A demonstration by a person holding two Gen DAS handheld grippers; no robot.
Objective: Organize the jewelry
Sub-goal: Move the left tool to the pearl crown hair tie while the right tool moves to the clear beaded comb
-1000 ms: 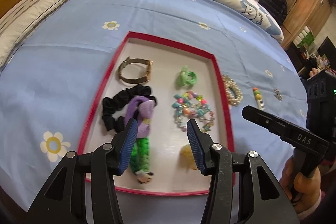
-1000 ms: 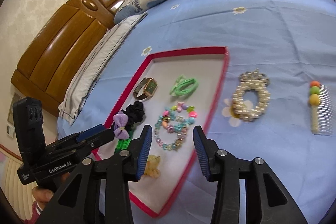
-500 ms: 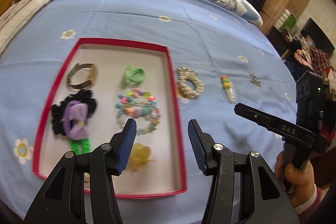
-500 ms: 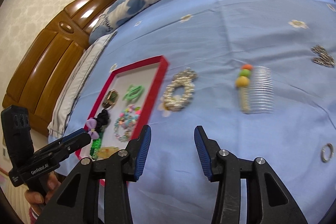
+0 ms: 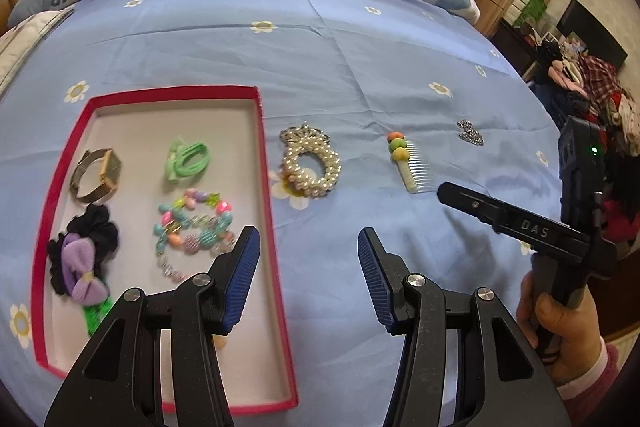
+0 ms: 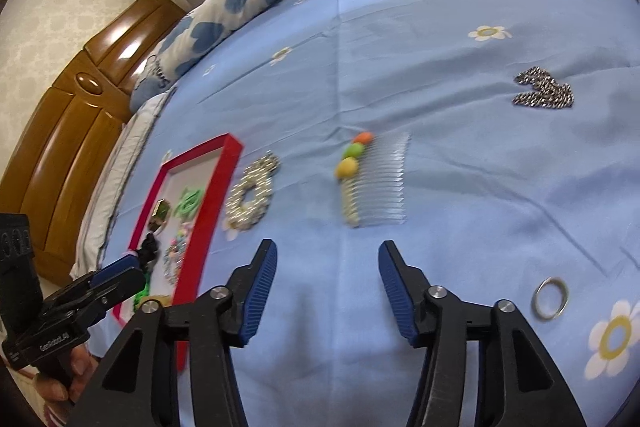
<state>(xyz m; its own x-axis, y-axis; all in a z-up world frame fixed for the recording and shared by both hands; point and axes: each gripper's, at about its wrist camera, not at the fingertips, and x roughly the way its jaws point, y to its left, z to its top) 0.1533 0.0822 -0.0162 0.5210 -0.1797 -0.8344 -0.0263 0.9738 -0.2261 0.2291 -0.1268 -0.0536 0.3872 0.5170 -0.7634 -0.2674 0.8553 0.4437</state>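
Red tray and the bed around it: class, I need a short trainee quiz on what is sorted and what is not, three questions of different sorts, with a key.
1. True or false: the pearl bracelet lies inside the red tray.
2. Multiple choice: which item lies nearest ahead of the right claw? A) the hair comb B) the silver ring C) the sparkly clip
3. Fill in: the left claw is open and holds ____.

Key
1. False; it lies on the blue sheet, just right of the tray's edge.
2. A.
3. Nothing; the right claw, whose jaws have just been opening, is empty too.
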